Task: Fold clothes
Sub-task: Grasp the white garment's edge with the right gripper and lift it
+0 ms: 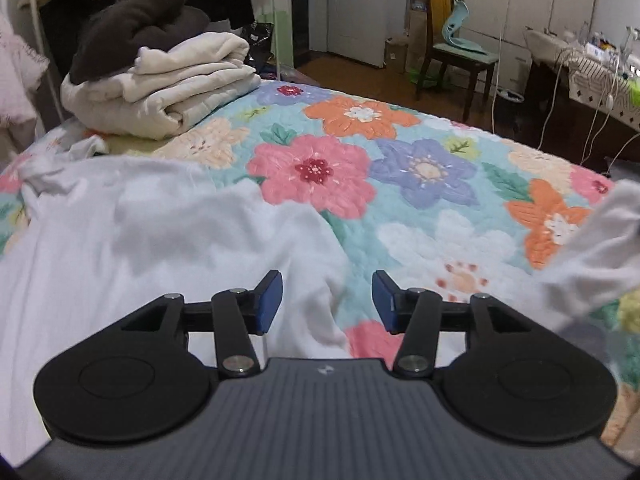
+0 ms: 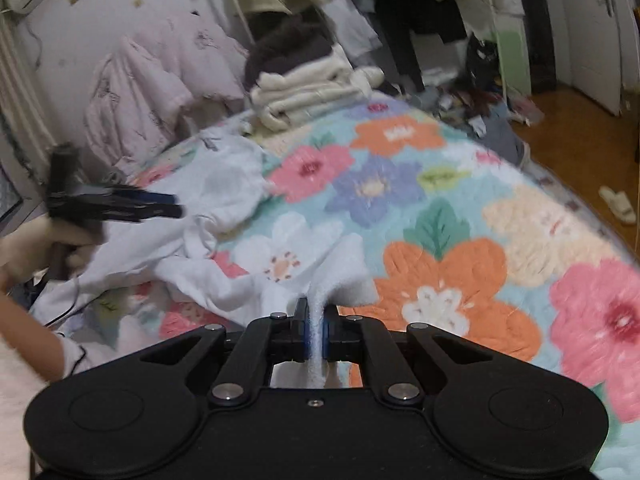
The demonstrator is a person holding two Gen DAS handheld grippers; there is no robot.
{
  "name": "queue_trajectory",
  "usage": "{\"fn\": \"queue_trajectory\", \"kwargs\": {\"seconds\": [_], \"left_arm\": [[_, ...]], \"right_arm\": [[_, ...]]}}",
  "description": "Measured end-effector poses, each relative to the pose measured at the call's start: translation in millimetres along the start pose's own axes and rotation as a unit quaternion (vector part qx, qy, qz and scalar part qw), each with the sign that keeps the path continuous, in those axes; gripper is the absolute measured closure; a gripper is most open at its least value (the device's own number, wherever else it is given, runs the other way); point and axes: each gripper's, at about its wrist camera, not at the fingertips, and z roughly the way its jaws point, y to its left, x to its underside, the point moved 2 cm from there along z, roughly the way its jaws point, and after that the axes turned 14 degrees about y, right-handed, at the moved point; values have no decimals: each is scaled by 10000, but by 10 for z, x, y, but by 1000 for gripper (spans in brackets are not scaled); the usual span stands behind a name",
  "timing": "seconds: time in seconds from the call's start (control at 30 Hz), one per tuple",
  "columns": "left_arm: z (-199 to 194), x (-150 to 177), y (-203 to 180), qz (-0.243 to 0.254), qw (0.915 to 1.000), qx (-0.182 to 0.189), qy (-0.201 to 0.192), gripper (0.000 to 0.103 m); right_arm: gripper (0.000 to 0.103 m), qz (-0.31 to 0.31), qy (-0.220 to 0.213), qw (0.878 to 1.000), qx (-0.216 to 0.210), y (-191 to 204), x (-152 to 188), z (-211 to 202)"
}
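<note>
Fold barely started. Right gripper (image 2: 315, 326) is clamped hard on a pinch of the white garment (image 1: 160, 224), cloth bunched between the blue fingers (image 2: 329, 334) and trailing back under the tool. Left gripper (image 1: 327, 300) is about half open with nothing between its fingers (image 1: 269, 300); it hovers over the garment's near edge, cloth under one side, quilt under the other.

Garment is lying rumpled across the near-left part of the bed (image 1: 420, 168), on the floral quilt. No clean crease or flat panel visible; one lobe is drawn up toward the right gripper, and the rest is wrinkled. So my read: the whole fold is still to do, starting with spreading it flat.

Room to work: the middle and far-right of the quilt are bare, a good area to lay it out. Bed edge curves off on the right to wood floor, so don't drag the cloth that way.

Further back: a stack of folded cream blankets (image 1: 176, 84) with a dark item on top sits at the far-left corner, well apart from the garment. Beyond that, hanging clothes, a chair (image 1: 452, 52) and a door (image 1: 356, 8).
</note>
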Motion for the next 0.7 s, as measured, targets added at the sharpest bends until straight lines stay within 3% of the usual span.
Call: {"fn": "queue_trajectory", "kwargs": {"seconds": [0.17, 0.23, 0.27, 0.3, 0.33, 0.43, 0.47, 0.53, 0.6, 0.63, 0.7], "left_arm": [[606, -324, -69, 310, 9964, -351, 706, 45], [905, -376, -92, 317, 9923, -406, 1125, 48], [1018, -382, -102, 299, 9906, -388, 1275, 81], [1054, -388, -95, 189, 9912, -337, 1262, 96], [1088, -393, -87, 79, 9918, -284, 1245, 96], [760, -451, -44, -232, 9986, 310, 358, 96], [611, -473, -1, -397, 9978, 528, 10, 96], [337, -518, 172, -944, 9885, 1004, -629, 96], [216, -548, 362, -1469, 9762, 1368, -816, 93], [246, -565, 393, -1571, 9768, 1287, -674, 90], [335, -576, 332, -1298, 9888, 699, -230, 64]], "right_arm": [[96, 219, 93, 9996, -130, 10, 129, -91], [96, 344, 55, 9992, -212, 8, 167, -85], [96, 385, 26, 9990, -232, 14, 171, -76], [96, 381, -38, 9990, -228, 33, 144, -79], [96, 363, -133, 9990, -244, 54, 109, -119], [96, 319, -645, 9962, -499, 116, -16, -341], [96, 314, -834, 9941, -620, 138, -55, -437], [96, 287, -1133, 9891, -894, 182, -128, -634], [96, 236, -1284, 9853, -1101, 219, -142, -800], [96, 229, -1307, 9839, -1195, 223, -123, -868], [96, 411, -1197, 9842, -1237, 171, -21, -917]]}}
